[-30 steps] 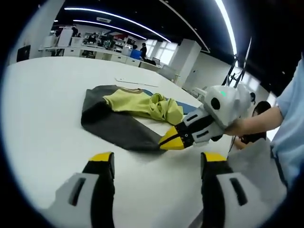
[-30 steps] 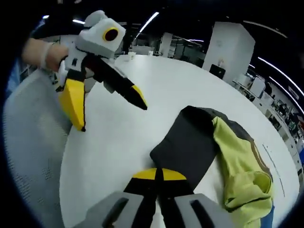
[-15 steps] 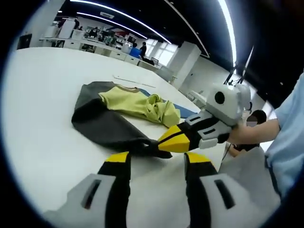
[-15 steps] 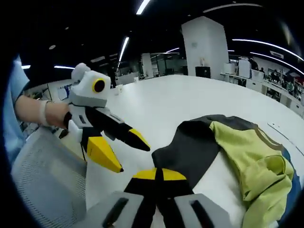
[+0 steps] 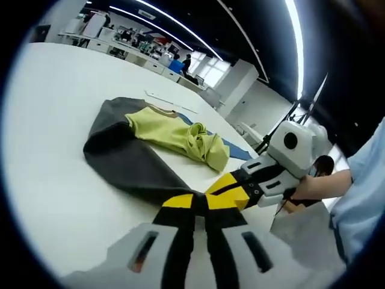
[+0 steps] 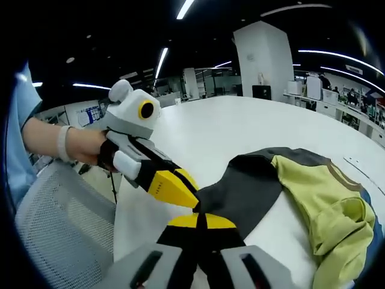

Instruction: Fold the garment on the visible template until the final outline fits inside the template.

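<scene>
Left gripper view puts your left gripper closed on the near dark edge of the garment, with the right gripper pressed in just beside it, its yellow jaws also together at the same edge. Right gripper view agrees: the right gripper has its jaws shut at the dark cloth's near corner, and the left gripper meets that corner from the left. The garment lies on the white table, dark grey part nearest you, yellow-green part bunched on the far side, and a blue template peeks out beyond the bunched cloth. Whether each pair of jaws holds one layer or several, I cannot tell. Since both grips sit nearly touching on one corner, I judge you will get a narrow, drooping fold if you lift from here; consider sliding one gripper along the hem so the edge hangs taut between the two. Lift only high enough to clear the table, carry the dark edge over toward the yellow-green part and the blue template, and lay it down flat before letting go. Watch that the bunched yellow-green cloth does not get dragged farther off the template, and keep the whole garment on the table.
</scene>
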### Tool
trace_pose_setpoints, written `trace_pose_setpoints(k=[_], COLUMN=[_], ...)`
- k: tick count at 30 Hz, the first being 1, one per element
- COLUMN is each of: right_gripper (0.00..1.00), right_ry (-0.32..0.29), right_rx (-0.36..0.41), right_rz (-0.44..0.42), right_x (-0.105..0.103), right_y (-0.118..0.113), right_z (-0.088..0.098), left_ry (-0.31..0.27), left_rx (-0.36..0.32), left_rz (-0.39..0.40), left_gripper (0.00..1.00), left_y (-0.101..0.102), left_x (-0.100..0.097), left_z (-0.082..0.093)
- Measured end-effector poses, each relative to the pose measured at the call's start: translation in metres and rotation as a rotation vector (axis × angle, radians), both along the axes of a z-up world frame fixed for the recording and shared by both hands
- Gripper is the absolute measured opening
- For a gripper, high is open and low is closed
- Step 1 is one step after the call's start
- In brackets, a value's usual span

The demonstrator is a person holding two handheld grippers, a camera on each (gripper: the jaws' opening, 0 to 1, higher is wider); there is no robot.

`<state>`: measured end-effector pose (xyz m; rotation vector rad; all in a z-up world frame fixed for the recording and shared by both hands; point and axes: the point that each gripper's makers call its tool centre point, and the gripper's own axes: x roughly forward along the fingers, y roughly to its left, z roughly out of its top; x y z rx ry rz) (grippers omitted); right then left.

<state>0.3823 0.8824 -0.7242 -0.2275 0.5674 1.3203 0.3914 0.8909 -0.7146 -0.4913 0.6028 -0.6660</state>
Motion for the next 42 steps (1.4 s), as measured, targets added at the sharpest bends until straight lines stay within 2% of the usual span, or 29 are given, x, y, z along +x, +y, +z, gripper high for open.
trace_pose_setpoints(k=[5, 7, 9, 14, 17, 22, 27, 32, 36, 41, 42], right_gripper=[0.0, 0.07, 0.2, 0.22, 0.22, 0.22, 0.22, 0.22, 0.21, 0.21, 0.21], right_ry=[-0.009, -0.008, -0.003, 0.001, 0.02, 0.028, 0.026, 0.021, 0.025, 0.022, 0.024], right_rx=[-0.01, -0.013, -0.015, -0.012, 0.002, 0.008, 0.023, 0.028, 0.019, 0.016, 0.017], right_rz=[0.004, 0.001, -0.007, -0.031, -0.055, -0.094, -0.145, -0.237, -0.31, -0.378, -0.387], right_x=[-0.001, -0.001, -0.002, -0.001, -0.001, -0.001, 0.002, 0.011, 0.018, 0.025, 0.026], right_y=[0.0, -0.001, -0.003, -0.014, -0.024, -0.043, -0.065, -0.102, -0.131, -0.156, -0.158], right_z=[-0.003, -0.003, -0.004, -0.001, 0.001, 0.004, 0.012, 0.021, 0.02, 0.021, 0.021], left_ry=[0.015, 0.017, 0.019, 0.007, 0.003, 0.042, 0.065, 0.08, 0.088, 0.107, 0.127], left_rx=[0.008, 0.004, 0.016, 0.08, 0.169, 0.264, 0.332, 0.379, 0.466, 0.517, 0.535], left_rz=[-0.006, -0.007, -0.008, -0.024, -0.028, -0.014, 0.012, 0.039, 0.044, 0.069, 0.079], left_gripper=[0.0, 0.0, 0.0, 0.0, 0.0, 0.0, 0.0, 0.0, 0.0, 0.0, 0.0], left_y=[-0.001, -0.001, 0.001, 0.011, 0.028, 0.064, 0.1, 0.129, 0.157, 0.185, 0.193], left_x=[-0.002, -0.003, -0.004, -0.008, -0.008, -0.005, 0.004, 0.016, 0.03, 0.044, 0.046], left_z=[-0.003, -0.002, -0.003, -0.003, -0.006, -0.011, -0.012, -0.008, -0.005, 0.0, -0.001])
